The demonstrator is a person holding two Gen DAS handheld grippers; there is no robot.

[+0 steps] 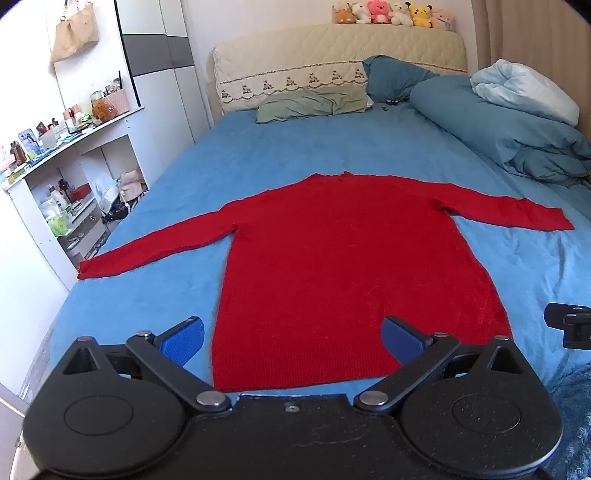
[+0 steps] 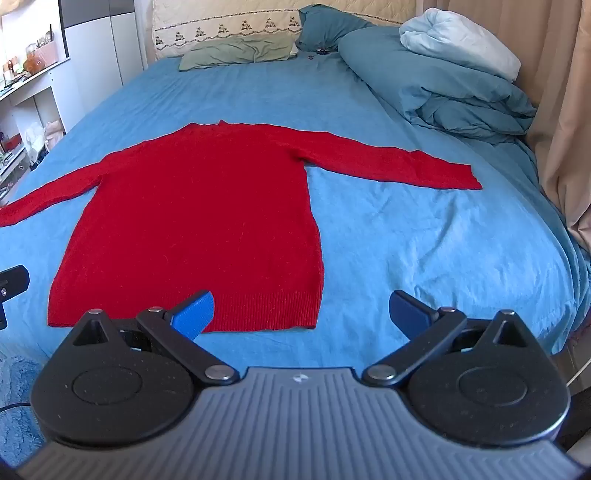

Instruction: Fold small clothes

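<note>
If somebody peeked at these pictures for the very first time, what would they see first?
The big red sweater jumps out first: it lies flat in the middle of the blue bed with both sleeves stretched out sideways. Next come the two open grippers, left gripper and right gripper, poised near its bottom edge. Far back, a row of stuffed toys sits on the headboard.
</note>
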